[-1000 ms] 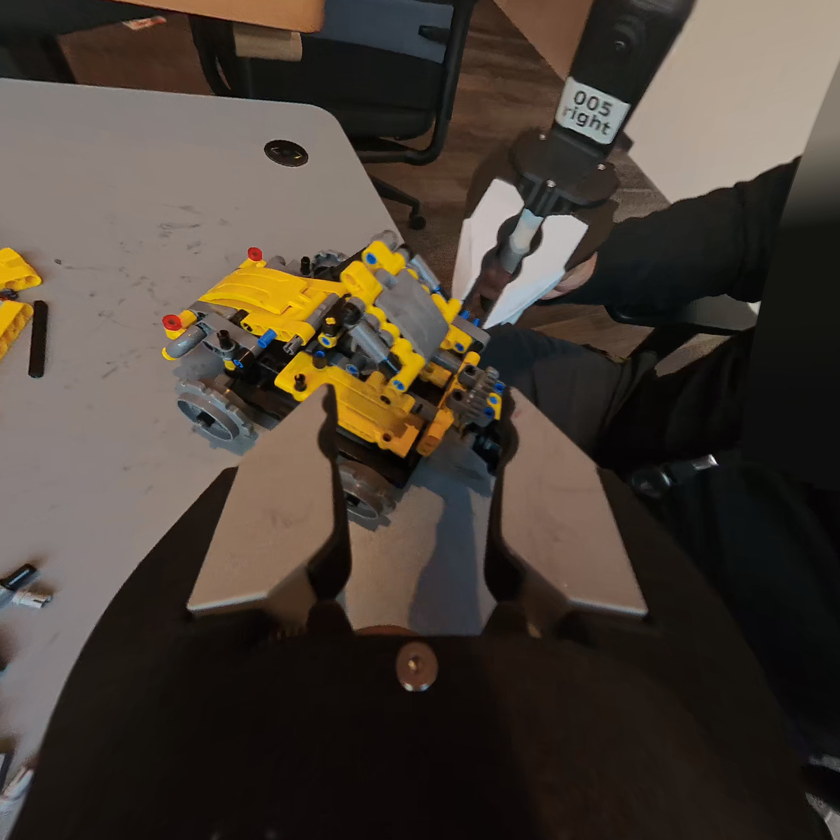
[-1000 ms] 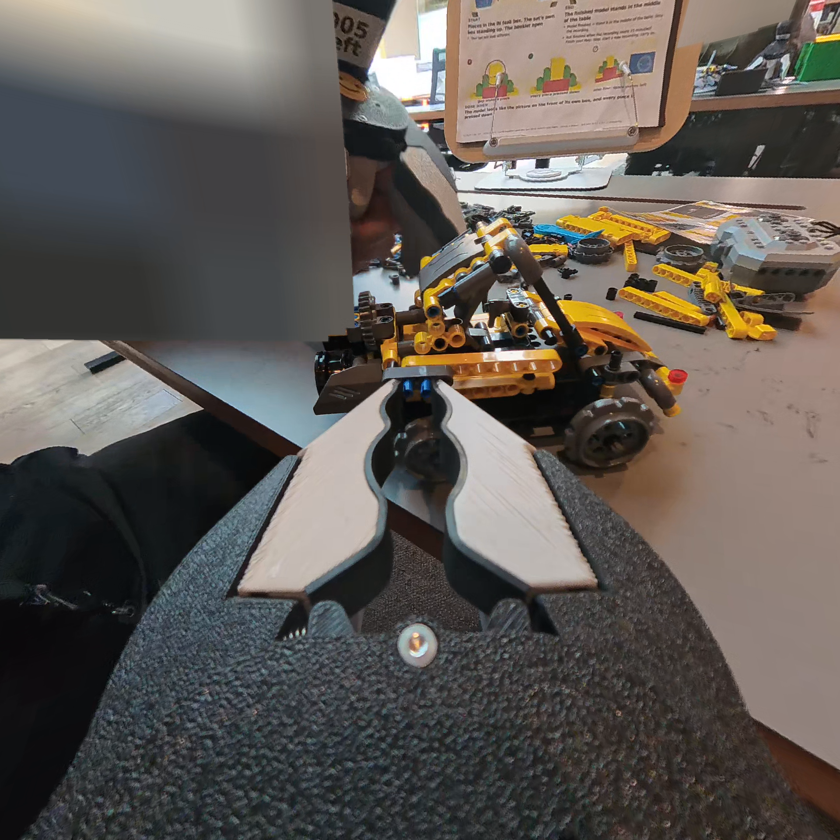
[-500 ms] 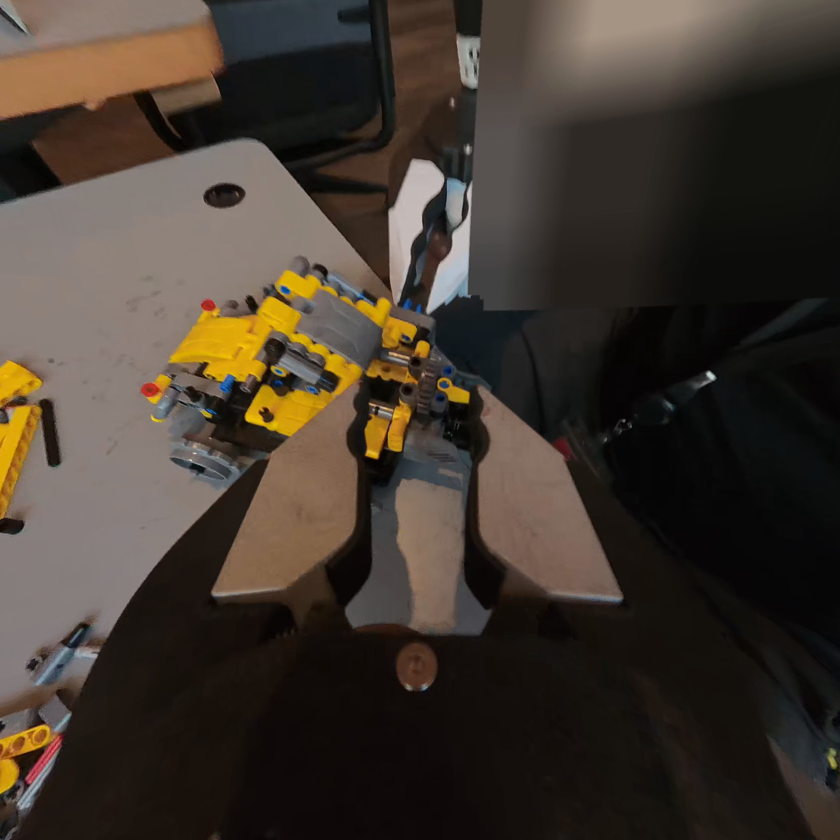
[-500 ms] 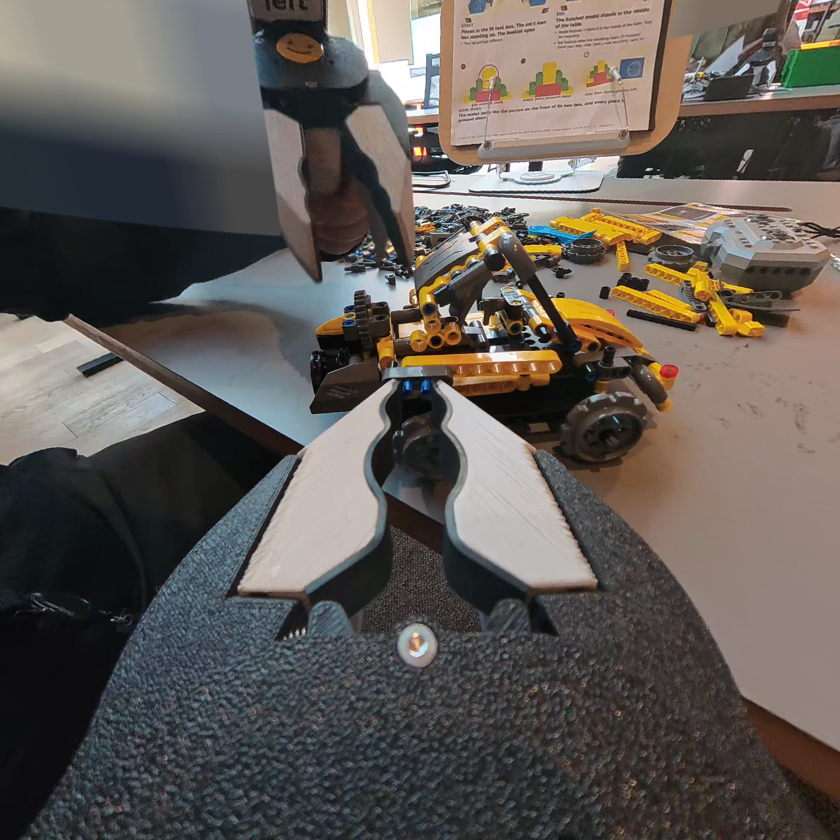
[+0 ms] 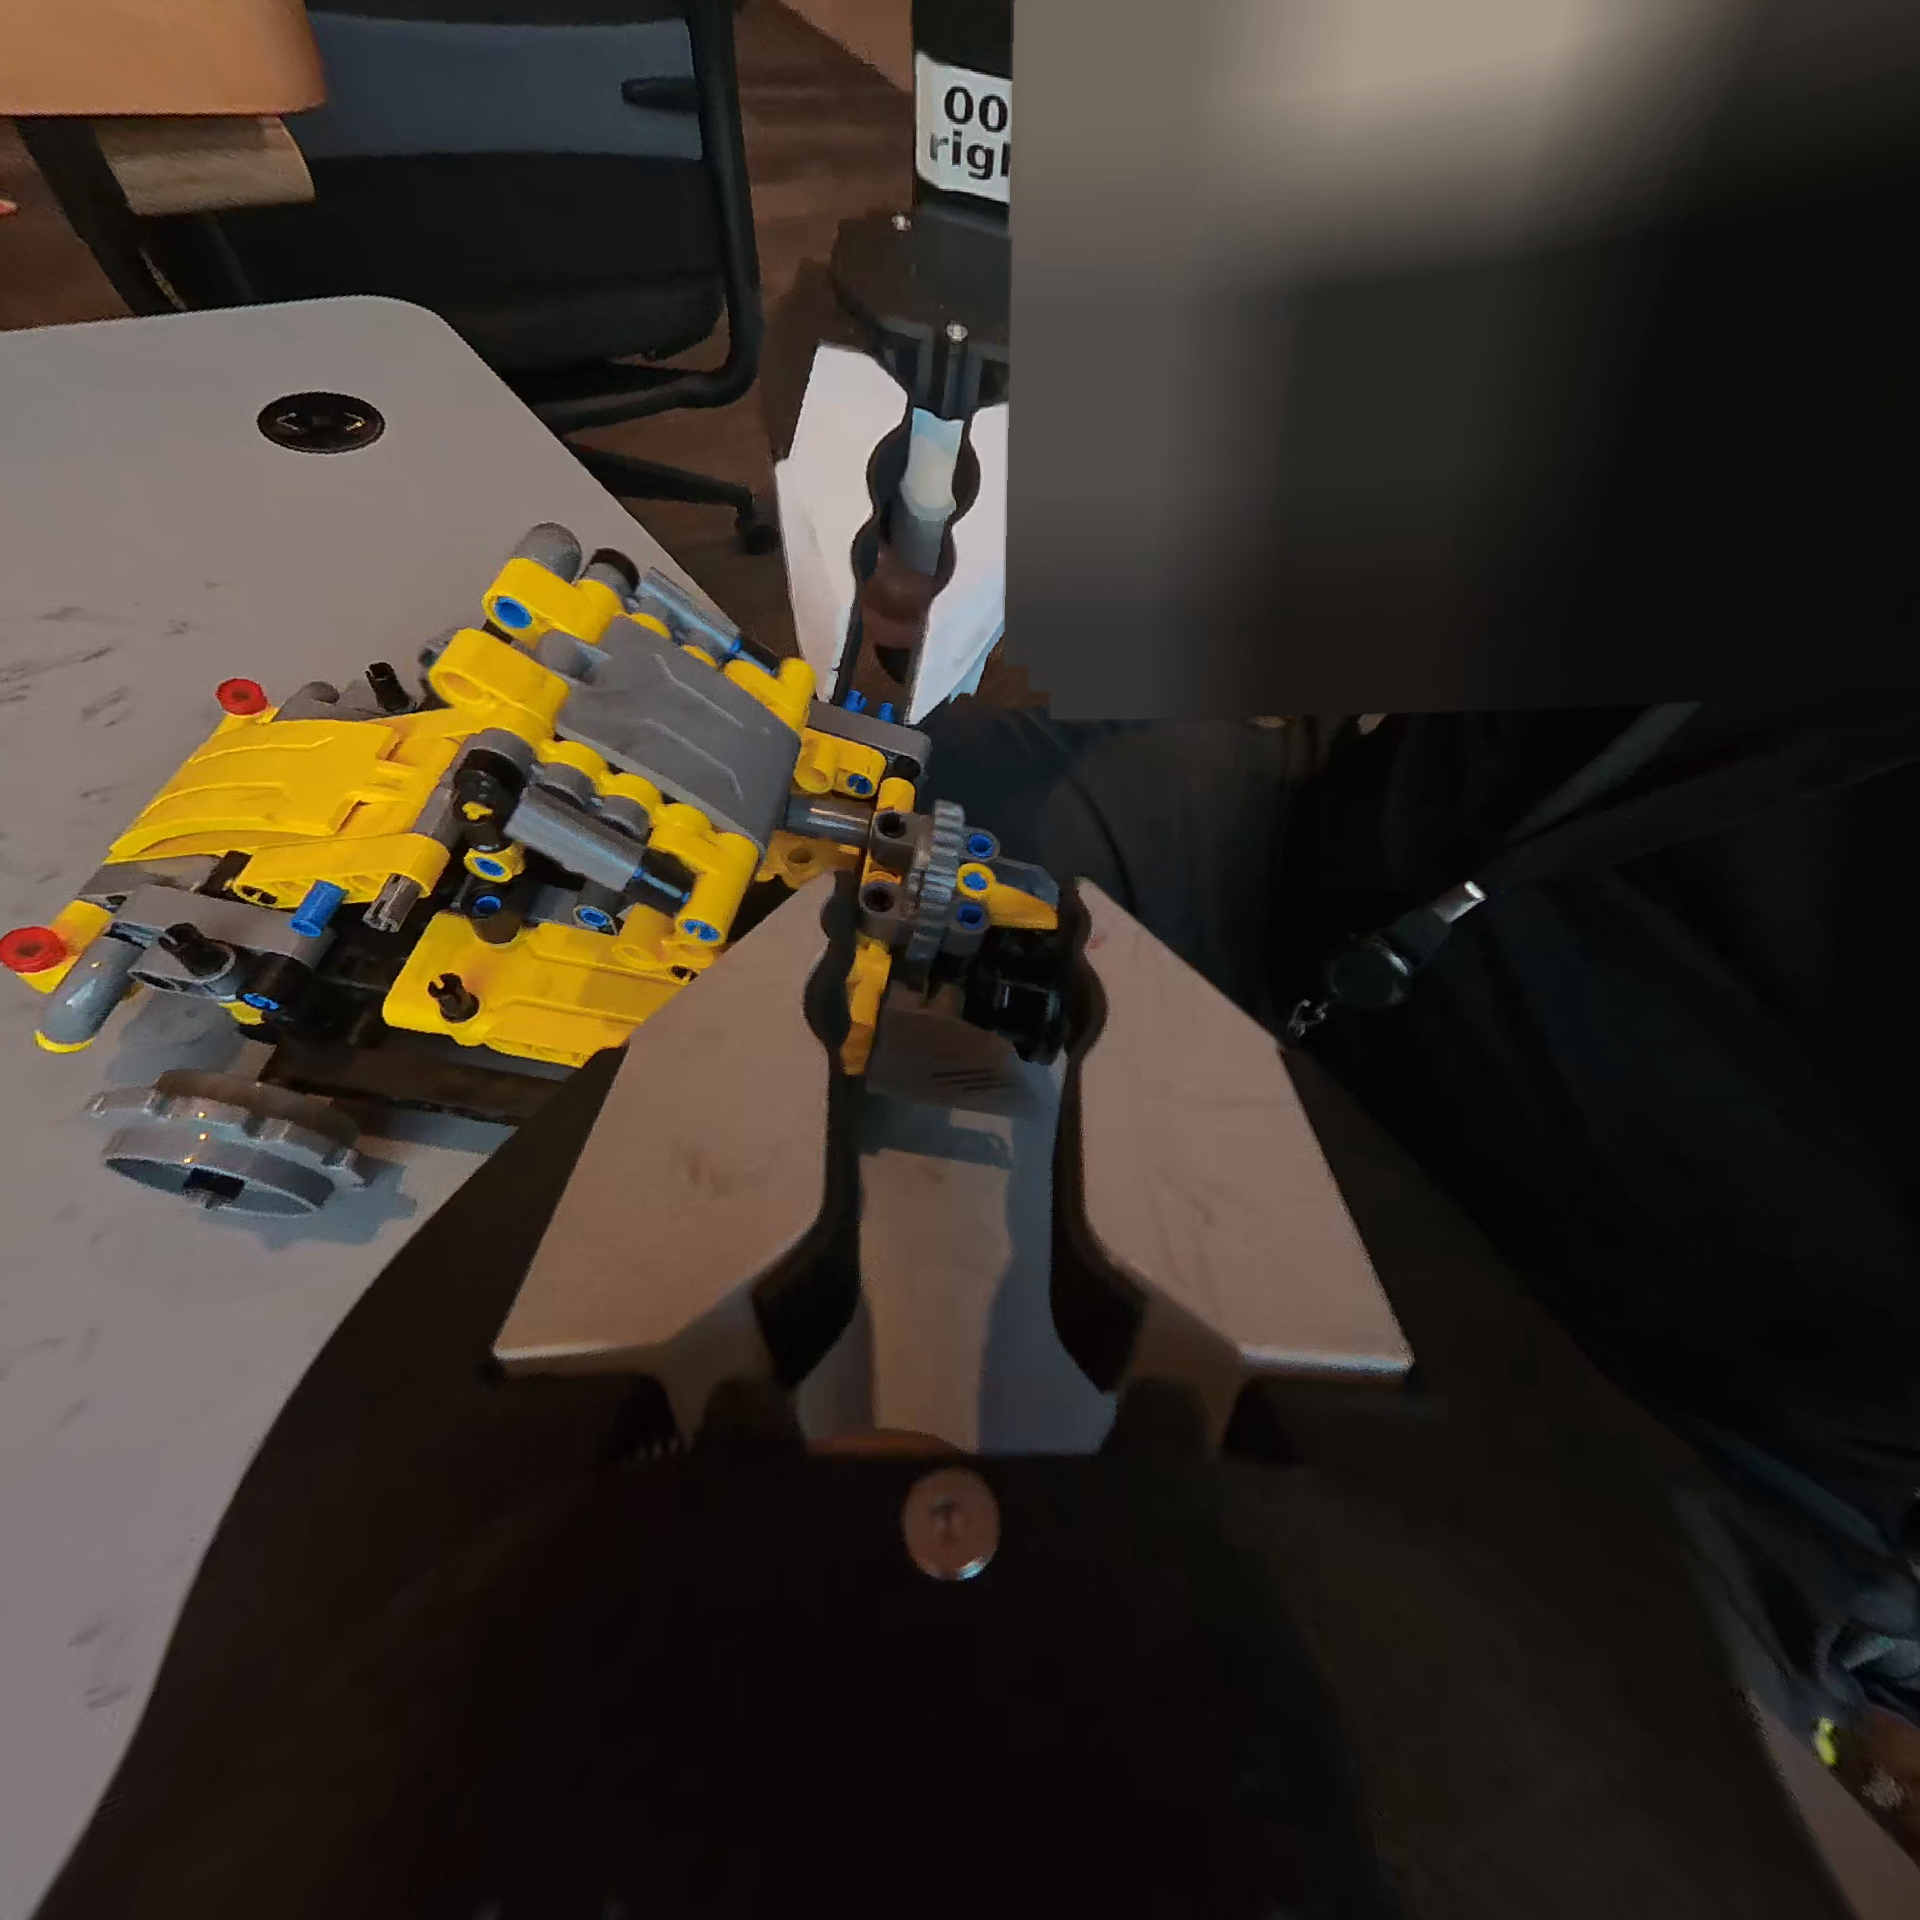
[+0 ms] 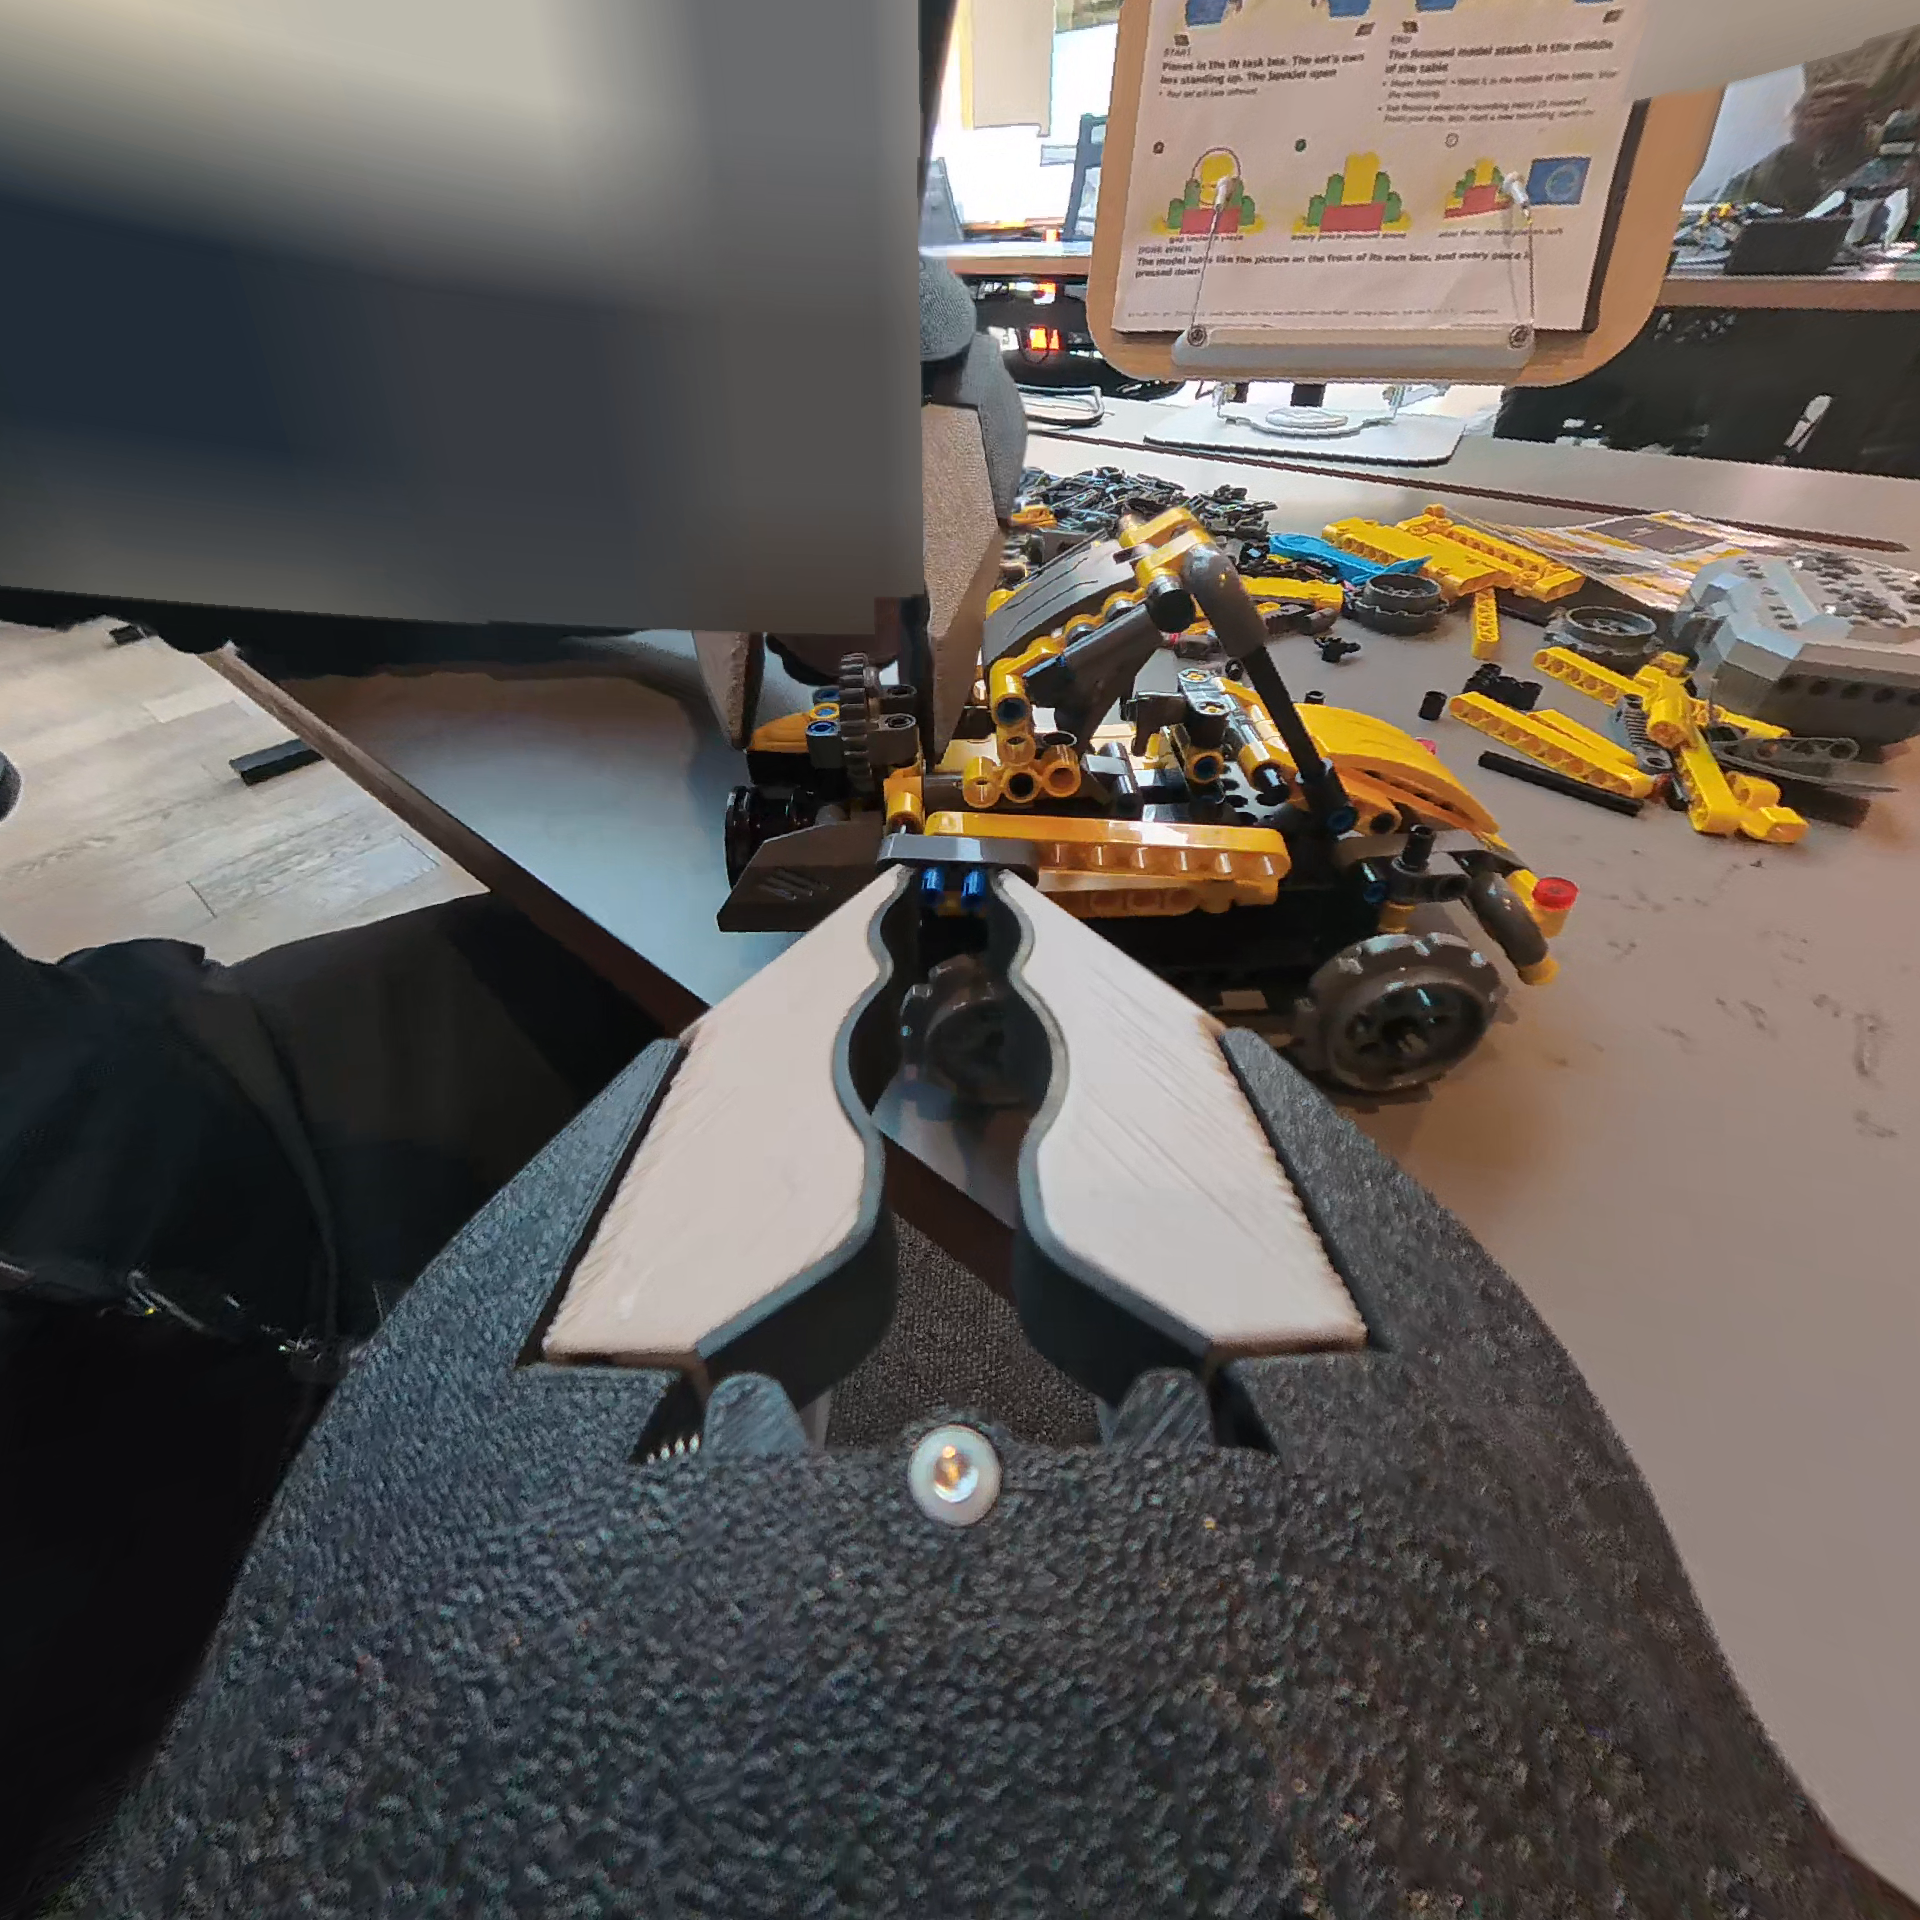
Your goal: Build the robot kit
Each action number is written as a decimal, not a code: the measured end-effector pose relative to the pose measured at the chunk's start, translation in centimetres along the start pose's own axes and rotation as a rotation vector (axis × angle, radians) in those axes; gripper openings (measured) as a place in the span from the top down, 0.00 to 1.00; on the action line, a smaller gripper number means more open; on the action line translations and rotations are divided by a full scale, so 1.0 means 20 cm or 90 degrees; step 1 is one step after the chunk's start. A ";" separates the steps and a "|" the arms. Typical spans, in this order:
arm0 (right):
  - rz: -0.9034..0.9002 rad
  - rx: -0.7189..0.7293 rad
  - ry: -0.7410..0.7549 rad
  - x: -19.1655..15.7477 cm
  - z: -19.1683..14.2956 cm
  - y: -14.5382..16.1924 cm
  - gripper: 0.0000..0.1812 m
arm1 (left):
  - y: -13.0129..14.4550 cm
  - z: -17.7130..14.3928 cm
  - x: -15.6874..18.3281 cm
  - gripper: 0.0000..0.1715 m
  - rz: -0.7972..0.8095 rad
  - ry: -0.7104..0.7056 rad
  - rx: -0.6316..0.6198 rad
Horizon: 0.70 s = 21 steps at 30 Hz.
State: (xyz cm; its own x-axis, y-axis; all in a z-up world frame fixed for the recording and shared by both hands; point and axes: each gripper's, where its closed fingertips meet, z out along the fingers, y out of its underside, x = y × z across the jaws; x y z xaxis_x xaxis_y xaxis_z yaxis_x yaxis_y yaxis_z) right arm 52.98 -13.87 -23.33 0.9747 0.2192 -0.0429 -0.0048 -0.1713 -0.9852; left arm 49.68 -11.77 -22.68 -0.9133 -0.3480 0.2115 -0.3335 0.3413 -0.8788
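A yellow, grey and black brick-built model car (image 5: 582, 810) stands near the rounded table edge; it also shows in the right wrist view (image 6: 1143, 842). My left gripper (image 5: 951, 914) is closed around its rear end, with both fingers against the parts beside the dark gear (image 5: 935, 862). In the right wrist view the left gripper (image 6: 842, 727) comes down over that gear (image 6: 857, 717). My right gripper (image 6: 956, 894) is shut on a dark grey beam with two blue pins (image 6: 951, 854) on the car's side. The right gripper (image 5: 873, 696) also shows beyond the car.
The grey table (image 6: 1662, 1247) holds loose yellow beams (image 6: 1558, 727), a grey hub block (image 6: 1808, 623), small black parts (image 6: 1122, 499) and an instruction board on a stand (image 6: 1351, 208). An office chair (image 5: 499, 208) stands beyond the table. A person's dark clothing (image 5: 1558, 1039) is close by. There is about 5 cm between the tips of the two grippers.
My left gripper moved from the car's side to its rear end, came down over the gear and narrowed its jaws. The right gripper kept its hold; the car barely shifted.
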 end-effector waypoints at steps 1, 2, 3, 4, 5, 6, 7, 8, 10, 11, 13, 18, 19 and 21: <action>-0.001 -0.004 -0.003 0.01 0.00 0.00 0.94 | -0.01 0.00 -0.01 0.80 -0.017 0.006 0.013; -0.002 -0.003 -0.007 0.01 0.00 -0.01 0.93 | -0.01 0.00 -0.01 0.81 -0.030 0.012 0.024; -0.006 -0.003 -0.007 0.02 0.00 -0.01 0.94 | -0.02 0.00 -0.02 0.82 -0.038 0.017 0.033; -0.016 -0.007 -0.006 0.02 0.00 -0.01 0.93 | -0.02 0.00 -0.02 0.82 -0.046 0.021 0.040; -0.029 -0.011 -0.007 0.02 0.00 -0.01 0.93 | -0.02 0.00 -0.02 0.83 -0.054 0.027 0.044; -0.038 -0.017 -0.006 0.02 0.00 -0.01 0.93 | -0.02 0.00 -0.03 0.84 -0.058 0.030 0.048; -0.043 -0.023 -0.007 0.02 0.01 -0.01 0.93 | -0.02 0.00 -0.03 0.84 -0.059 0.032 0.051; -0.045 -0.026 -0.008 0.02 0.01 -0.01 0.93 | -0.02 -0.01 -0.03 0.86 -0.063 0.035 0.055; -0.040 -0.030 -0.013 0.02 0.01 -0.01 0.93 | -0.03 -0.01 -0.04 0.87 -0.078 0.043 0.066; -0.032 -0.031 -0.015 0.02 0.01 -0.01 0.93 | -0.03 -0.01 -0.04 0.87 -0.082 0.046 0.066; -0.027 -0.028 -0.014 0.03 0.01 -0.01 0.94 | -0.03 -0.01 -0.05 0.87 -0.082 0.044 0.067; -0.083 -0.051 0.025 0.03 0.02 -0.01 0.94 | -0.03 -0.01 -0.06 0.88 -0.099 0.043 0.070; -0.118 -0.063 0.033 0.02 0.02 -0.01 0.93 | -0.03 -0.01 -0.05 0.87 -0.097 0.044 0.068; -0.147 -0.063 0.036 0.02 0.02 0.00 0.94 | -0.03 -0.01 -0.05 0.88 -0.098 0.043 0.069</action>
State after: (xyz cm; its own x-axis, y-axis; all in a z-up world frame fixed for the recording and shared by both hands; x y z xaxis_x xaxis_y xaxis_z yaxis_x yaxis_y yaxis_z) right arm 53.33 -13.39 -23.33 0.9585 0.2097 0.1933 0.2384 -0.2171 -0.9466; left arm 50.78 -11.40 -22.33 -0.8683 -0.3276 0.3725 -0.4472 0.1919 -0.8736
